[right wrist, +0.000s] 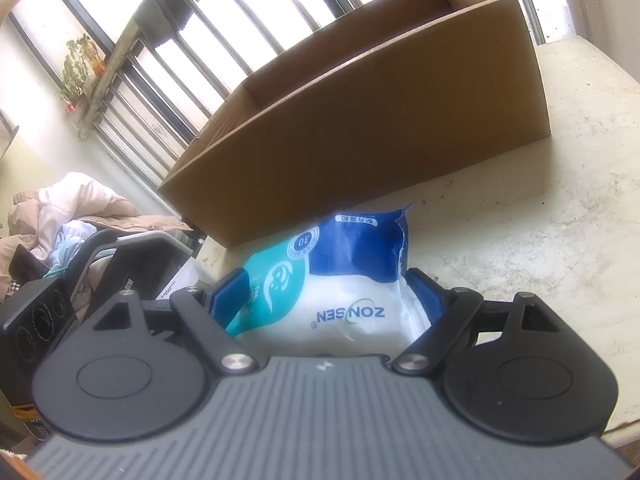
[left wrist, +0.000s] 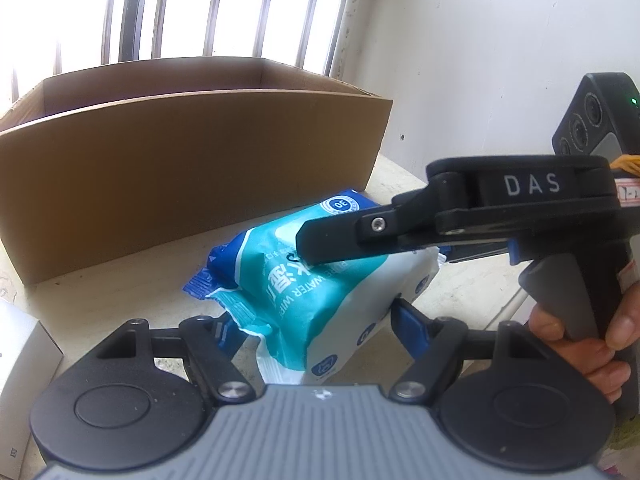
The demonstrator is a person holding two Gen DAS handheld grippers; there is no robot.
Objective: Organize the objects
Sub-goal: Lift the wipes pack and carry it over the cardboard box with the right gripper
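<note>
Wet-wipes pack point(left wrist: 320, 288) clamped by left gripper point(left wrist: 312, 324) and right gripper point(right wrist: 328, 292), steadied for lifting toward cardboard box point(left wrist: 180, 168) at 11 o'clock.

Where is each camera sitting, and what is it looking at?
Left wrist: sits on the left hand-held gripper, looking along its fingers at the wipes pack they squeeze; the right hand-held gripper and a person's hand show too.
Right wrist: sits on the right hand-held gripper, looking at the same wipes pack between its blue pads; the left gripper's body shows at left.
Both share: the pack, the cardboard box behind it, the table, and the barred window.
</note>
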